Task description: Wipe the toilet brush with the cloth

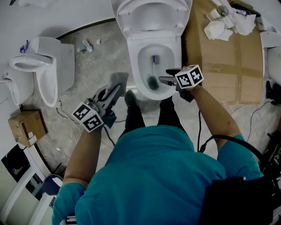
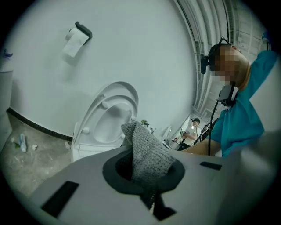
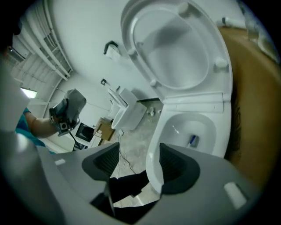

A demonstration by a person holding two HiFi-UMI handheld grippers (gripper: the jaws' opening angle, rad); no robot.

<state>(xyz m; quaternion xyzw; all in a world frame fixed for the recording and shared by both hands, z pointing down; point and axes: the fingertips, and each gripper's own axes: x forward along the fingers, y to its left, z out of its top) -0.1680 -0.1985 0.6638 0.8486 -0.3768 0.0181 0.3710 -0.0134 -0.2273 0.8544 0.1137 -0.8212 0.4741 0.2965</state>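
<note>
A white toilet (image 1: pixel 133 66) stands in front of me with its lid (image 1: pixel 149 13) up. My left gripper (image 1: pixel 115 91) is to the left of the bowl, shut on a grey knitted cloth (image 1: pixel 119 81). The cloth (image 2: pixel 147 151) sticks up between the jaws of that gripper (image 2: pixel 145 173). My right gripper (image 1: pixel 163 80) hovers over the bowl's near rim. Its jaws stand open and nothing is between them (image 3: pixel 134 165). A small blue item (image 3: pixel 193 140) lies at the bowl's outlet (image 1: pixel 153 59). A dark blurred shape (image 1: pixel 153 82) sits in the near part of the bowl; I cannot tell what it is.
A second white toilet (image 1: pixel 48 66) stands at the left, with a small cardboard box (image 1: pixel 26 127) in front of it. Flattened cardboard (image 1: pixel 228 57) with crumpled paper (image 1: pixel 224 26) lies to the right. Cables trail on the floor. A paper roll holder (image 2: pixel 77 37) hangs on the wall.
</note>
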